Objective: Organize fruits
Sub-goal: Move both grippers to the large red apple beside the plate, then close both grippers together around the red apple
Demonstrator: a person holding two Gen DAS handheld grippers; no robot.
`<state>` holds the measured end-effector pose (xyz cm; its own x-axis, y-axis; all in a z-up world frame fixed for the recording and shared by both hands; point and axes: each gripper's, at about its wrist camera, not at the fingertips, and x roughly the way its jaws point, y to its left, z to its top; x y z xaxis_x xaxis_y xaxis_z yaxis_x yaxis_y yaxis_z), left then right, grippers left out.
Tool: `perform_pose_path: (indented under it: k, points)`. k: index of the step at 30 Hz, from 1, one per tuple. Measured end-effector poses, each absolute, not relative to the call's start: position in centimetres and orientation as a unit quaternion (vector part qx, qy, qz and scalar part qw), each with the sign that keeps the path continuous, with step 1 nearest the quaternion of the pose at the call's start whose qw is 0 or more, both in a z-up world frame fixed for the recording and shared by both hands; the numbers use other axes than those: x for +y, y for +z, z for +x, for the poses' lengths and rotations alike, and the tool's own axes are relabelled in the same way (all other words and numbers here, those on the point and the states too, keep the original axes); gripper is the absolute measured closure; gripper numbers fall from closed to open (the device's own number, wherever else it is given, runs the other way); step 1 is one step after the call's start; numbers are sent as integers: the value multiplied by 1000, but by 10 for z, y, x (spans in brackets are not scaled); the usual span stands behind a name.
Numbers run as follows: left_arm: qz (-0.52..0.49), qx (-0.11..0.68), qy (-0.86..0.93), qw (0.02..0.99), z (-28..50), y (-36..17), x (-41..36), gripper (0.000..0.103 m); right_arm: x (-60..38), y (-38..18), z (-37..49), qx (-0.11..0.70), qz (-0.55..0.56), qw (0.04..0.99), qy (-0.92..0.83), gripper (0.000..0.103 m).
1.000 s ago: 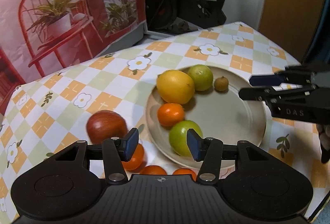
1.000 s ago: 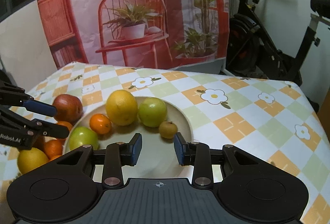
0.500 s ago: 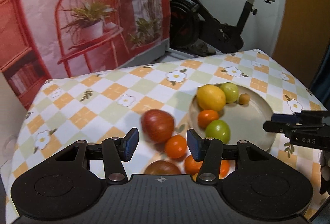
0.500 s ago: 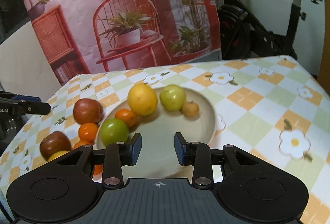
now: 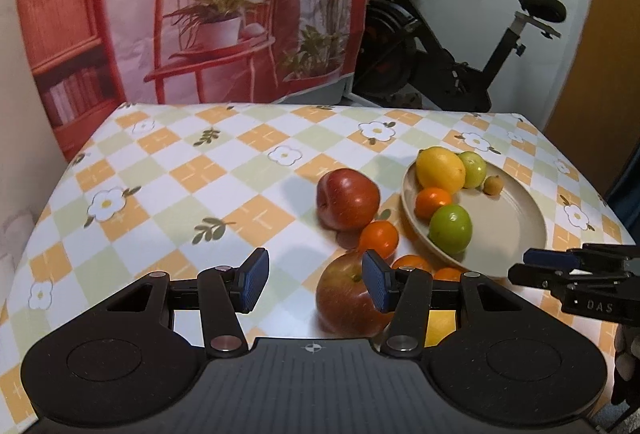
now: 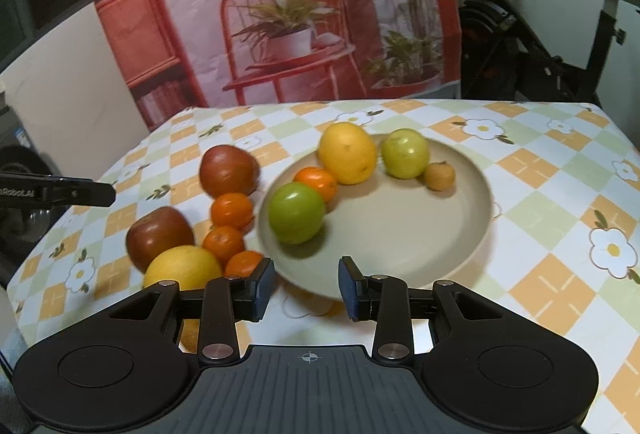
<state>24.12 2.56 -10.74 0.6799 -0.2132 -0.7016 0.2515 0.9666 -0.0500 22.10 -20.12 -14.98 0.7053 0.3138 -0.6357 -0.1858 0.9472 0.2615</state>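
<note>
A beige plate (image 6: 448, 234) holds a yellow citrus (image 6: 347, 153), a pale green fruit (image 6: 405, 153), a small brown fruit (image 6: 439, 176), a tangerine (image 6: 317, 183) and a green apple (image 6: 296, 212). Left of the plate on the cloth lie two red apples (image 6: 229, 170) (image 6: 160, 234), three tangerines (image 6: 232, 210) and a yellow fruit (image 6: 182, 268). My right gripper (image 6: 306, 288) hovers at the plate's near rim, open with a narrow empty gap. My left gripper (image 5: 316, 284) is open above the cloth, left of the plate (image 5: 520, 230). The nearer red apple (image 5: 348, 298) lies just beyond its right finger, untouched.
The table wears a checked flower-print cloth (image 5: 192, 186), bare on its left half. A printed backdrop (image 5: 208, 14) hangs behind the table and an exercise bike (image 5: 440, 46) stands at the back right. The right gripper's tips (image 5: 536, 266) show by the plate's near right rim.
Both grippers have drawn back from the plate, which looks smaller now. The left one has swung left, over the loose fruit and bare cloth. Neither has taken hold of anything.
</note>
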Motion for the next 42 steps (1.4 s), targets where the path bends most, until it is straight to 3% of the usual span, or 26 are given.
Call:
perform_pose_path:
  k: [18,27,42]
  points:
    - [-20,403,-157,901,274,-123,56,50,-166,-131,234,361,41,917,165,64]
    - [12,390,-162,906,289,-105,76,50,-116,-125,261,362,-17,904,229,45]
    - [-91,455,-242,852,309,-152,73,50,-55,-141,281,387,-85,869,296,42]
